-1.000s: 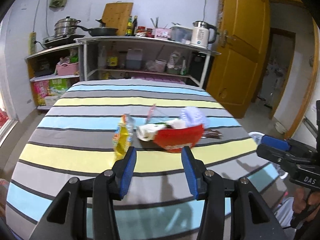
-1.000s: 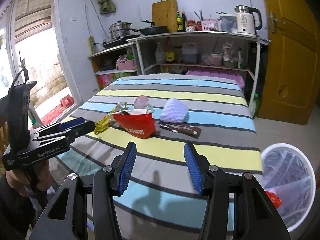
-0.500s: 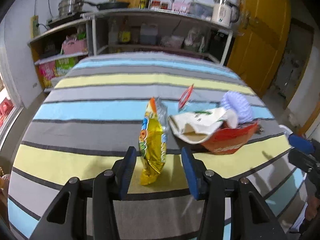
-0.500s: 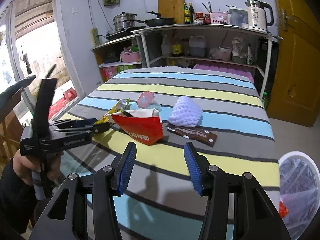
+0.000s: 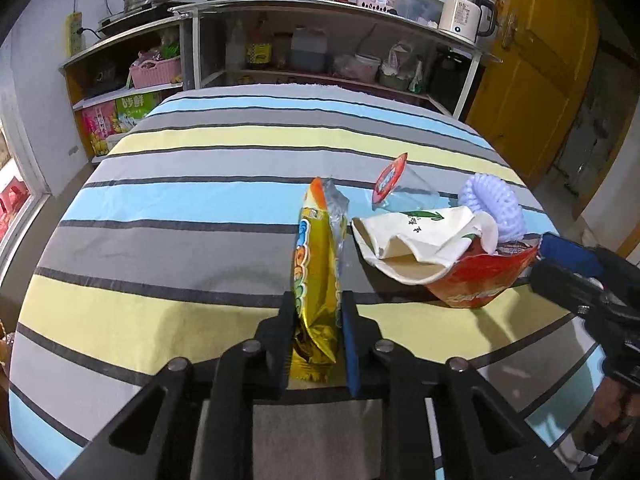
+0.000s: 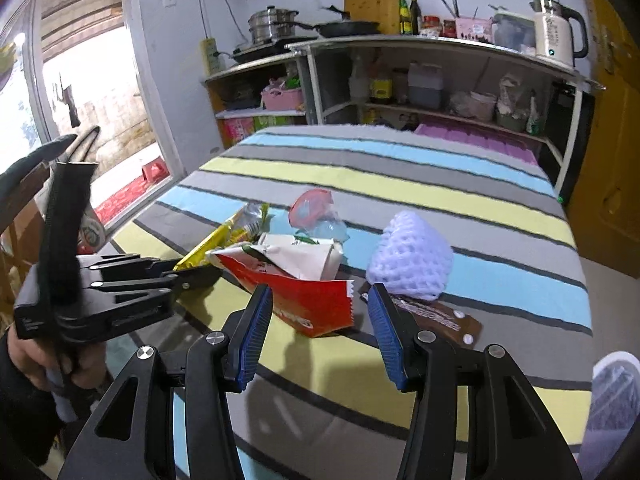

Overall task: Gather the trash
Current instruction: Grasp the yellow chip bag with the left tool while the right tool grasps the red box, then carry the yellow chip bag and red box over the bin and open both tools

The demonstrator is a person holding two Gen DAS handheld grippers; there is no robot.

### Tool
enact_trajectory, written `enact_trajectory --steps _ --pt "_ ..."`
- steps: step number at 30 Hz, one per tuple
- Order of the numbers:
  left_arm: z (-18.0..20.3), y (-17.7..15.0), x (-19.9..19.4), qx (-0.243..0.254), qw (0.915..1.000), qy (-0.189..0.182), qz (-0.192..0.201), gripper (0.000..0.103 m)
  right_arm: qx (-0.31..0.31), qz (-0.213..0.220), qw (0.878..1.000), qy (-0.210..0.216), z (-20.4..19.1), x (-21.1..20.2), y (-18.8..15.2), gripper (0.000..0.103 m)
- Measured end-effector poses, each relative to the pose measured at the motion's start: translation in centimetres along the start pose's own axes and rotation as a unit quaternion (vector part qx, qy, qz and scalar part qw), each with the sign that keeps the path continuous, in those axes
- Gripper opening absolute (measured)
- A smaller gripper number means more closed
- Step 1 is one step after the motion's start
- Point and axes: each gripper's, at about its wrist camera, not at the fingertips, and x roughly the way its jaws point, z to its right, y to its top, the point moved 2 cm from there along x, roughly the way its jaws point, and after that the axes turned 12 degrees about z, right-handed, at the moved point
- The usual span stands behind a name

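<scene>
Left tool (image 5: 318, 316): jaws pressed onto the lower end of one yellow foil wrapper (image 5: 316, 280), crinkled, long and narrow, standing on edge on the desk (image 5: 160, 248); its torn orange top points away from the tool.

Right tool (image 6: 318, 320): jaws spread, pinching nothing, hovering just before the red bag; the bag's near corner lies between the blue ribbed pads (image 6: 254, 336).

Desk cover: one cloth, striped grey, blue and pale yellow.

Trash on the desk, left to right in the right wrist view:
- Yellow wrapper, one, in the left tool (image 6: 120, 292).
- Clear plastic cup (image 6: 320, 224), one, on its side, red foil lid peeled up.
- Red bag (image 6: 308, 300), one, glossy, torn open, with white crumpled paper (image 6: 300, 256) lying in its mouth.
- Foam net (image 6: 412, 260), one, pale lilac, mesh-textured, rounded, just right of the bag.
- Brown wrapper (image 6: 440, 316), one, flat, touching the net's near side.

Bin (image 6: 616, 400): one, white-lined, at the desk's right edge, partly in view.
</scene>
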Motion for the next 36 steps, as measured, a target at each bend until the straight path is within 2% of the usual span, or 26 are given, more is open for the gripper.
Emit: enact_trajectory --steps 2,3,4,7,13,14,15,16,21,36 --pt "-0.1 -0.2 -0.3 -0.005 1.0000 -0.004 0.003 0.020 0.003 -0.005 1.000 0.013 -0.4 0.1 -0.3 0.050" --pt "-0.3 -0.3 -0.5 -0.007 1.0000 -0.005 0.005 0.019 0.001 -0.003 1.000 0.015 -0.7 -0.1 -0.3 0.045" --pt "-0.3 -0.4 -0.7 -0.009 0.9999 -0.005 0.006 0.019 0.000 -0.003 1.000 0.019 -1.0 -0.2 -0.5 0.034" --pt "-0.7 -0.8 -1.4 -0.017 0.9998 -0.005 0.010 0.019 -0.001 -0.004 0.999 0.034 -1.6 -0.6 -0.8 0.017" --pt "-1.6 -1.3 -2.3 -0.030 0.9994 -0.005 0.013 0.019 -0.035 -0.018 0.998 0.044 -3.5 -0.2 -1.4 0.015" --pt "-1.7 -1.3 -2.3 -0.031 0.9994 -0.004 0.012 0.019 -0.038 -0.019 0.998 0.044 -3.7 -0.1 -1.4 0.012" --pt "-1.8 -1.3 -2.3 -0.032 0.9994 -0.004 0.012 0.019 -0.043 -0.019 0.998 0.043 -3.9 -0.1 -1.4 0.005" --pt "-1.8 -1.3 -2.4 -0.033 0.9994 -0.004 0.012 0.019 -0.047 -0.018 0.998 0.039 -4.1 0.0 -1.4 0.003" --pt "-1.5 -1.3 -2.7 -0.030 0.9993 -0.011 0.018 0.019 -0.053 -0.015 0.998 0.018 -4.2 -0.3 -1.4 0.001" --pt "1.8 -0.9 -6.3 -0.014 0.9970 -0.054 0.054 0.018 -0.007 0.032 0.999 -0.018 -2.0 -6.4 -1.4 0.000"
